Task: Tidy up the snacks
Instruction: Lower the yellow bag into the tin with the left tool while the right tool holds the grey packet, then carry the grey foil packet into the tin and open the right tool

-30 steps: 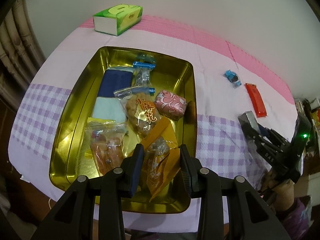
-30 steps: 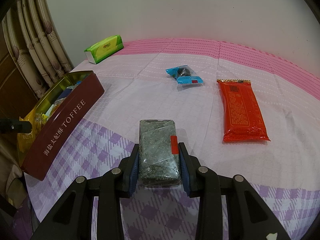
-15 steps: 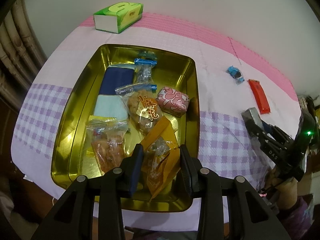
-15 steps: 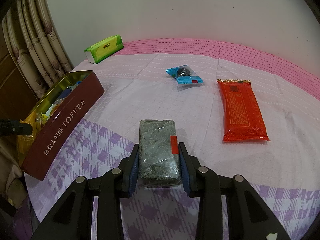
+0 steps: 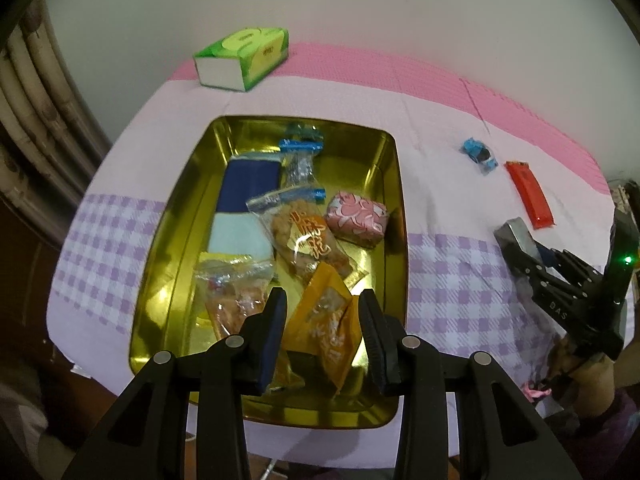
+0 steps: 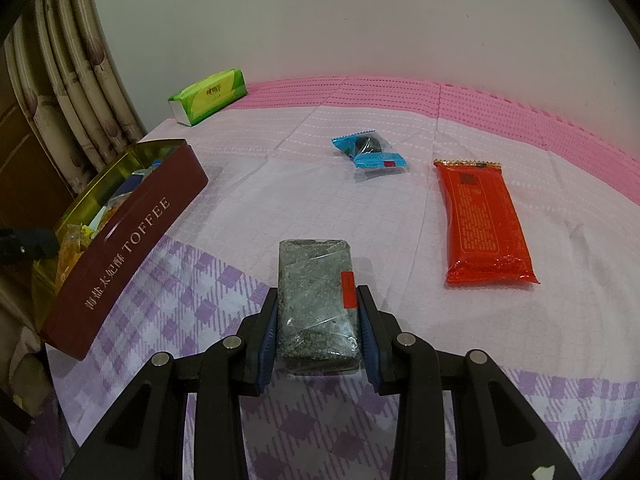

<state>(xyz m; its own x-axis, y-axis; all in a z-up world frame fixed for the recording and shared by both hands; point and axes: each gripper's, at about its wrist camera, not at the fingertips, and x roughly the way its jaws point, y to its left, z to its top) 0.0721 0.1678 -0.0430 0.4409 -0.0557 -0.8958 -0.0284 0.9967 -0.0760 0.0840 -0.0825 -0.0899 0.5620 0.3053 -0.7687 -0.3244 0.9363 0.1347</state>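
Right gripper (image 6: 317,322) clamped on a grey-green speckled snack bar (image 6: 316,298) in clear wrap with a red sticker, both finger pads pressed on its long sides, held over the purple-check near part of the tablecloth (image 6: 248,184). Left gripper (image 5: 322,326) hangs over the near end of the gold toffee tin (image 5: 400,216), fingers apart, nothing between them; orange snack packets (image 5: 328,320) lie in the tin below the gap. Tin sits toward the left edge of the cloth, maroon outer wall printed TOFFEE, holding mixed snacks: pink patterned pack (image 5: 357,218), clear bag of fried pieces (image 5: 308,238), dark blue pack (image 5: 249,190), pale blue pack (image 5: 237,236). Out on the cloth, right of the tin: small blue candy wrapper (image 6: 370,151), long red snack pack (image 6: 482,222) beside it, apart. Green tissue pack (image 6: 208,96) at the far left corner.
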